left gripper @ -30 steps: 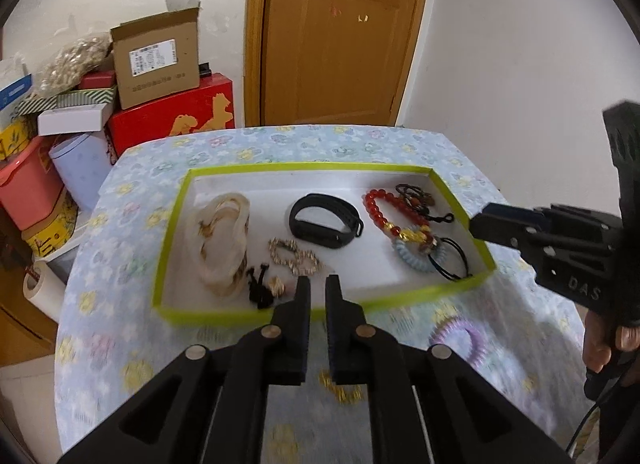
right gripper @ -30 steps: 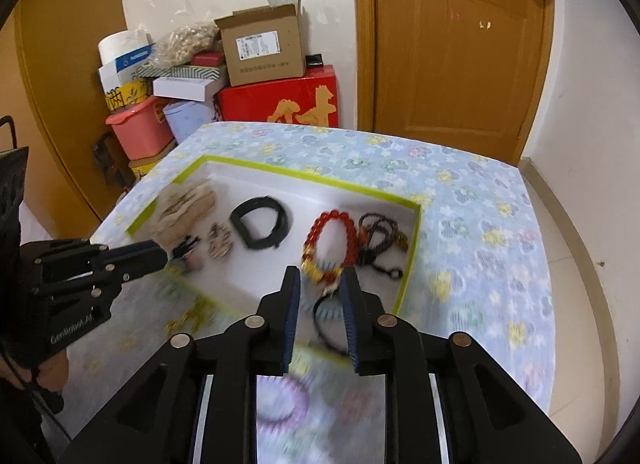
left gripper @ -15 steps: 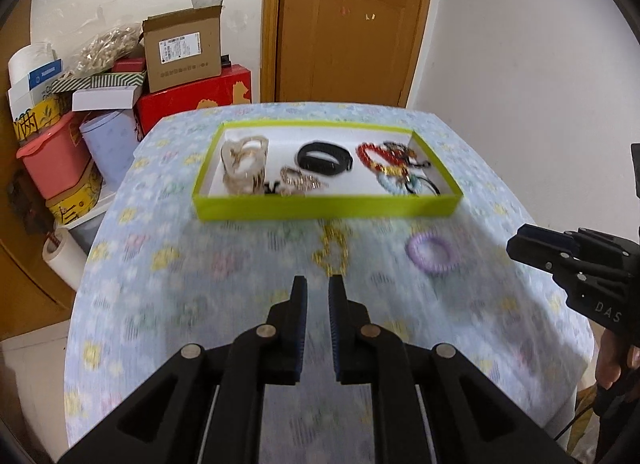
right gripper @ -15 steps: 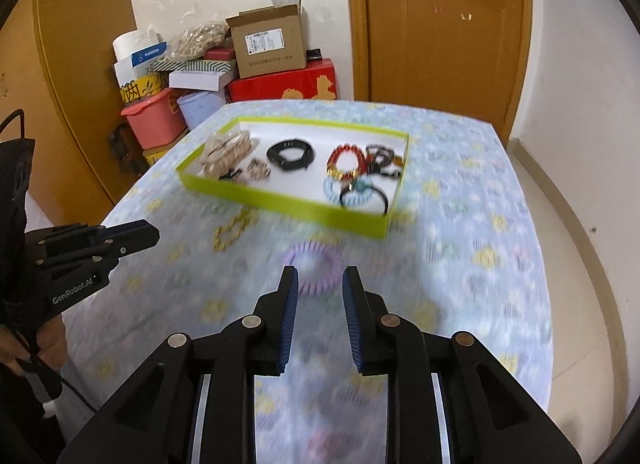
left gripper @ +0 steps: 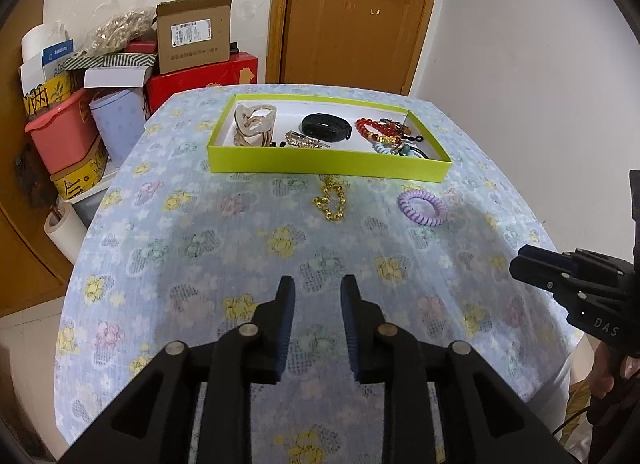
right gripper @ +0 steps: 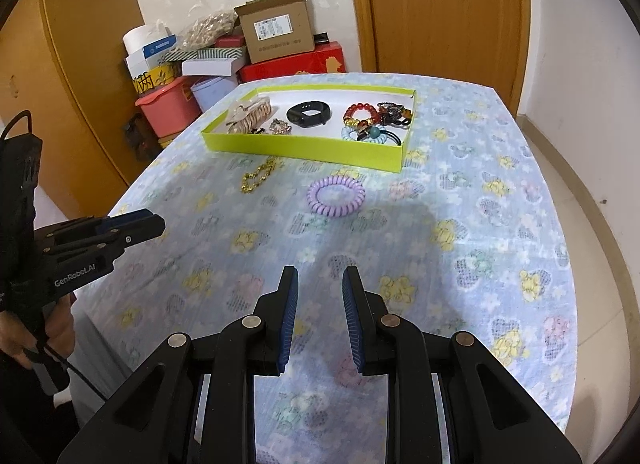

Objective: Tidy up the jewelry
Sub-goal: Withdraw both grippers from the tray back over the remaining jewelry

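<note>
1. Black fingers of the left gripper [left gripper: 316, 318] and right gripper [right gripper: 320, 310] stand apart and empty; half a second ago both pairs were closer together.
2. Both grippers have drawn back from the green tray [left gripper: 328, 163] to the near edge of the table [left gripper: 200, 264], which suggests a pause between placements, with the task unfinished.
3. Outside the tray, left to right: one gold chain [left gripper: 331, 200] and one purple coil hair tie [left gripper: 422, 208], both just beside the tray's front wall.
4. Inside the tray, left to right: one beige hair claw [left gripper: 254, 128], one small sparkly clip [left gripper: 300, 141], one black band [left gripper: 326, 127], one red bead bracelet [left gripper: 374, 131]. The tangle at the right end cannot be counted reliably.
</note>
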Demonstrator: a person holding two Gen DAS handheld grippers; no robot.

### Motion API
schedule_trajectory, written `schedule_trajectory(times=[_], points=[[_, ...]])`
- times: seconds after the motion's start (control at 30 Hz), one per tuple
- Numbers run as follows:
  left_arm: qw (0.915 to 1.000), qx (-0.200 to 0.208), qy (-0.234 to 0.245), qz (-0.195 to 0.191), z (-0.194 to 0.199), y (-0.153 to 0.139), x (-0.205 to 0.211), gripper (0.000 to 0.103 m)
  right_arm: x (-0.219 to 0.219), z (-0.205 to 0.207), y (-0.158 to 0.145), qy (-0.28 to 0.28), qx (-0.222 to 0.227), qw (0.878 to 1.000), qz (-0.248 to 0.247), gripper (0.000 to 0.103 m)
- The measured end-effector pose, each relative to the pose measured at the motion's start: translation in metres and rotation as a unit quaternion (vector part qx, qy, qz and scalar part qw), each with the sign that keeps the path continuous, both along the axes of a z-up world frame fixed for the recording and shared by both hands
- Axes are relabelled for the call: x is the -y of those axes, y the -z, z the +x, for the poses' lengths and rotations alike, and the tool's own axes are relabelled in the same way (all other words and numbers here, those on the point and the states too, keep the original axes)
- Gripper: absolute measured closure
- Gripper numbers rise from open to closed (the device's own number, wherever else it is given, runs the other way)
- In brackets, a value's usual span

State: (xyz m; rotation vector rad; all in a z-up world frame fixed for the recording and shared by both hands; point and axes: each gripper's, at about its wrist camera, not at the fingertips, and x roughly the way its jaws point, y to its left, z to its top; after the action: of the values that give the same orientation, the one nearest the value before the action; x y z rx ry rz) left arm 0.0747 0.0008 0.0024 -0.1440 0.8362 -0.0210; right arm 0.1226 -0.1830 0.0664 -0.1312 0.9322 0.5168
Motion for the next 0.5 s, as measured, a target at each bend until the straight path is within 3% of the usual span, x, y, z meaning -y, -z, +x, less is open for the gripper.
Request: schedule_trajectory(times=[0.3, 0.37, 0.43, 0.5], points=[[1.0000, -0.003, 0.005, -0.004, 0.009, 0.003, -0.001, 0.069, 0.000, 0.005, 0.005, 0.000, -0.005, 1.000, -0.001, 0.079], [1.0000, -0.003, 0.009, -0.001, 0.014, 0.004, 0.000, 0.068, -0.001, 0.007, 0.007, -0.001, -0.007, 1.000, -0.002, 0.074], [0.9999, -0.003, 0.014, 0.001, 0.022, 0.005, 0.001, 0.064, -0.002, 0.011, 0.009, -0.002, -0.008, 1.000, -0.002, 0.053], [0.9998, -0.003, 0.019, 0.006, 0.032, 0.006, 0.001, 0.062, -0.003, 0.016, 0.010, -0.003, -0.007, 1.000, -0.001, 0.052]])
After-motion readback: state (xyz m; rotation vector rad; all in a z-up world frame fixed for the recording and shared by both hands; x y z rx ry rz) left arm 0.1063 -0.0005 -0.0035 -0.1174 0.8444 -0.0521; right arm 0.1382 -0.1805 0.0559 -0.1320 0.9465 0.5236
